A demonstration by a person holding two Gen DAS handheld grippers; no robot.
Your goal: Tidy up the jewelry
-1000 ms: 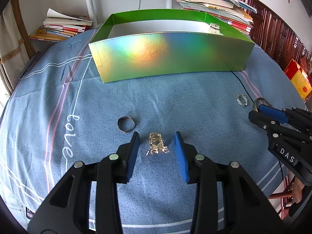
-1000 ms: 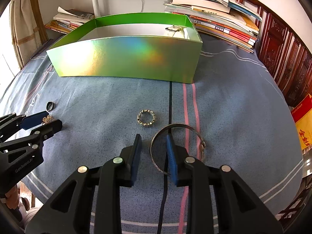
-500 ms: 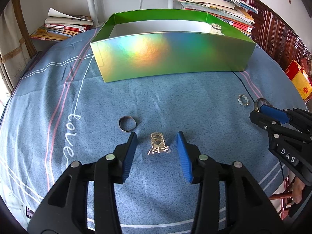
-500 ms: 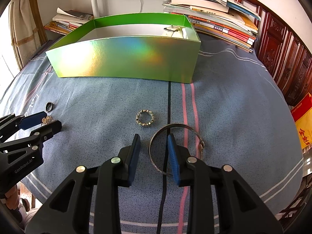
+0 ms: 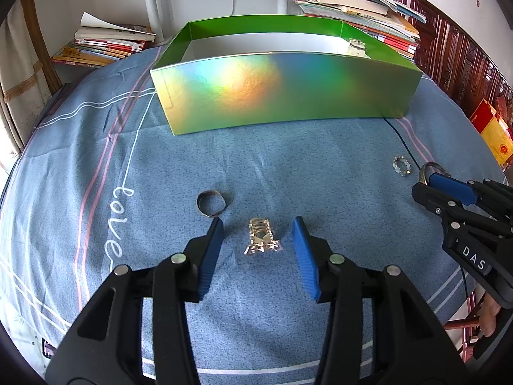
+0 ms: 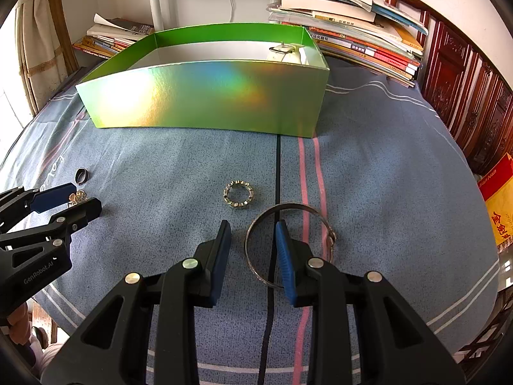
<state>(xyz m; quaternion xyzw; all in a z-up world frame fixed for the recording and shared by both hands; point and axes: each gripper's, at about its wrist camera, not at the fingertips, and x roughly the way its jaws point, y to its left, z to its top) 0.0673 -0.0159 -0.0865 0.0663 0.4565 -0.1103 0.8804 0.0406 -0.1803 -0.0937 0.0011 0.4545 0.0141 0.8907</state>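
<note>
A small gold jewelry piece [image 5: 261, 239] lies on the blue cloth between the fingers of my left gripper [image 5: 258, 224], whose jaws are opening, with clear gaps on both sides. A dark ring [image 5: 210, 203] lies just left of the left finger. My right gripper [image 6: 253, 224] is open, low over a large thin bangle [image 6: 320, 221]. The hoop's left rim runs between the pads without touching them, and the right finger is inside the hoop. A beaded ring [image 6: 239, 194] lies just ahead of it. Beyond stands the green holographic box [image 5: 282, 96], with something white in its far right corner.
Stacks of books [image 6: 352, 32] and a white lamp post [image 5: 150, 3] stand behind the box. Dark wooden furniture [image 6: 465, 89] and a red-and-yellow package [image 6: 500, 199] are off the cloth's right edge. A dark cord [image 5: 400, 134] runs over the cloth from the box's right corner.
My left gripper's jaws have spread wider around the gold piece. The right gripper and the bangle are as before.
</note>
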